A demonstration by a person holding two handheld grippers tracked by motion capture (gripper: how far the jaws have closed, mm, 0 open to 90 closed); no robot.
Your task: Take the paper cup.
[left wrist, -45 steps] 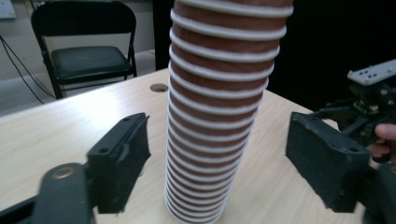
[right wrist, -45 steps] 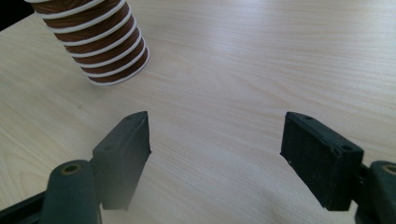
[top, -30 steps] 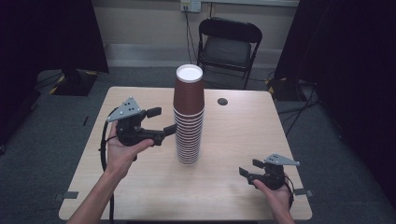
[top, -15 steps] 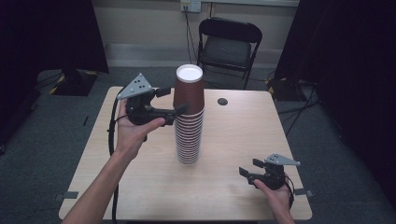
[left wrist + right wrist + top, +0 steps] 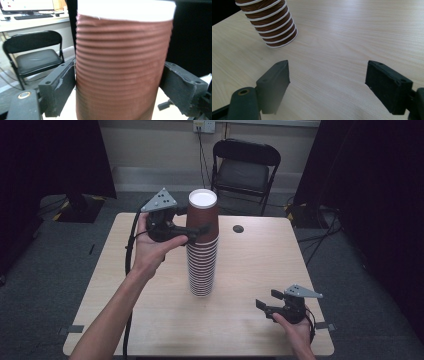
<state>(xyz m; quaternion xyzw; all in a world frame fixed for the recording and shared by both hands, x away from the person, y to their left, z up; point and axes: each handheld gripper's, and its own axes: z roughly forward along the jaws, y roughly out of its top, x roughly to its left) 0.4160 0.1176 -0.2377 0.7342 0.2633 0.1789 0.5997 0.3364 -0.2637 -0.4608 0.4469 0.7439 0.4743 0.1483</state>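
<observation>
Left claw (image 5: 196, 231) straddles the top cup (image 5: 202, 215); table edges well apart.

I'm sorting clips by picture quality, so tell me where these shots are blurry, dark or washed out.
High view: table evenly lit, curtains on both sides nearly black. Left gripper view: top cup looms close and soft, its white rim washed out, the chair behind slightly blurred. Right gripper view: wood grain sharp, cup stack clear, black jaws dim and soft at the bottom.

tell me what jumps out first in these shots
A tall stack of brown paper cups stands mid-table, its white-rimmed top cup between the jaws of the left gripper. Near the table's front right corner, the right gripper rests open over bare wood.
</observation>
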